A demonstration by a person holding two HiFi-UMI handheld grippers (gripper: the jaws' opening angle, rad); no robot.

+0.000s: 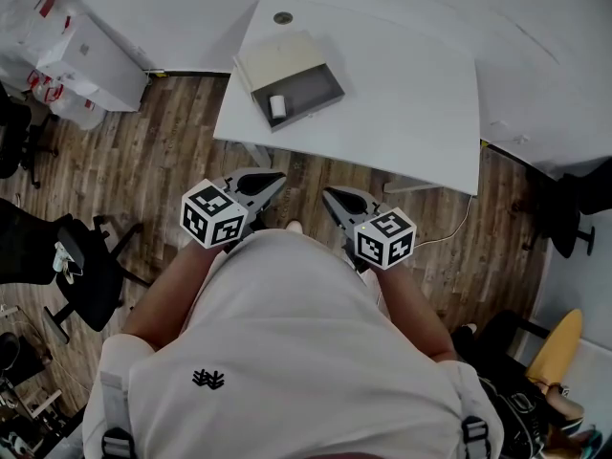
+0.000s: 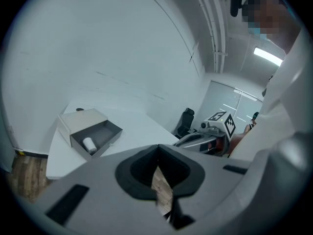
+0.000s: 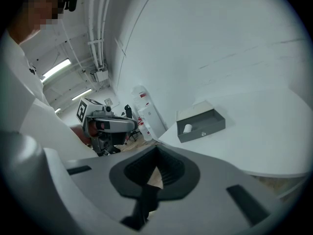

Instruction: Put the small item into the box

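An open grey box (image 1: 304, 92) with a beige lid stands on the white table (image 1: 402, 94), near its left edge. A small white cylinder (image 1: 278, 106) lies inside the box; it also shows in the left gripper view (image 2: 89, 144) and the right gripper view (image 3: 187, 128). Both grippers hang in front of the person's body, over the wooden floor and short of the table's near edge. My left gripper (image 1: 271, 182) is shut with nothing in it, and its tips meet (image 2: 157, 148). My right gripper (image 1: 333, 199) is also shut and holds nothing (image 3: 156, 150).
A round cable hole (image 1: 283, 17) sits at the table's far side. Black office chairs (image 1: 81, 266) stand on the floor at left, and a white cabinet (image 1: 96, 60) with plastic bags is at the back left. A cable (image 1: 449, 232) runs under the table's right end.
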